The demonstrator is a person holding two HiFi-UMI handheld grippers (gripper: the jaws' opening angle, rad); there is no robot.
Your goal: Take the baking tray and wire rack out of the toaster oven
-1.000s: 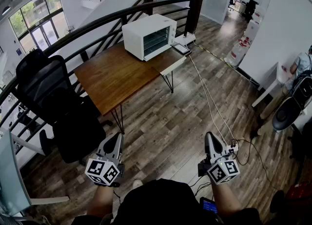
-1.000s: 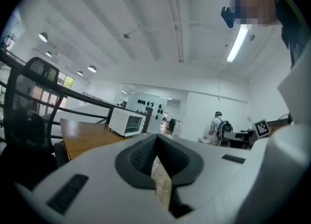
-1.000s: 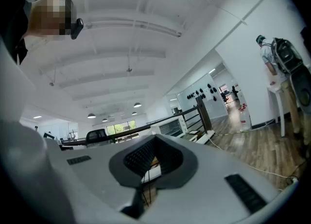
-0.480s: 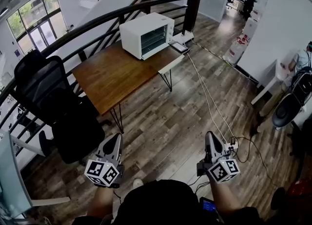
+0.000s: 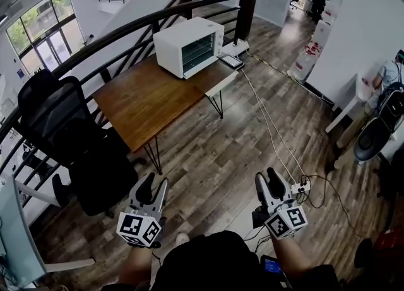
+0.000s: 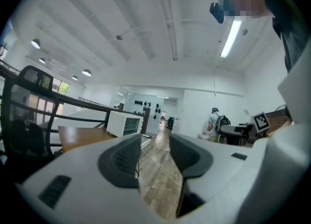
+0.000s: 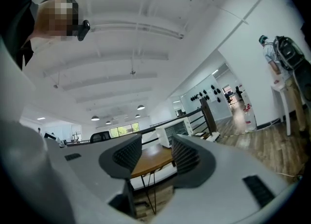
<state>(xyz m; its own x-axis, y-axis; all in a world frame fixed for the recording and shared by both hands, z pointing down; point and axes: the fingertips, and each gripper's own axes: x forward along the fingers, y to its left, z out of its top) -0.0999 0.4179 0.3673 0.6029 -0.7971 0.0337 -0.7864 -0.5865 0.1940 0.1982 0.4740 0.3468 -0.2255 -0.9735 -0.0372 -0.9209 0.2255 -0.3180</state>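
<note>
At the far end of the wooden desk [image 5: 151, 100] stands the white toaster oven [image 5: 188, 47], door shut; what lies inside is too small to make out. A black office chair [image 5: 69, 138] sits beside the desk. Well apart from the oven, the left hand-held gripper [image 5: 156, 184] and right hand-held gripper [image 5: 266, 180] hover over the plank floor [image 5: 221, 151], both released, jaws opening with nothing between them.

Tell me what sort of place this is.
Probably an open-plan office or lab on a mezzanine: an office chair stands beside a wooden table with a toaster oven on it, and a curved railing runs behind them.
</note>
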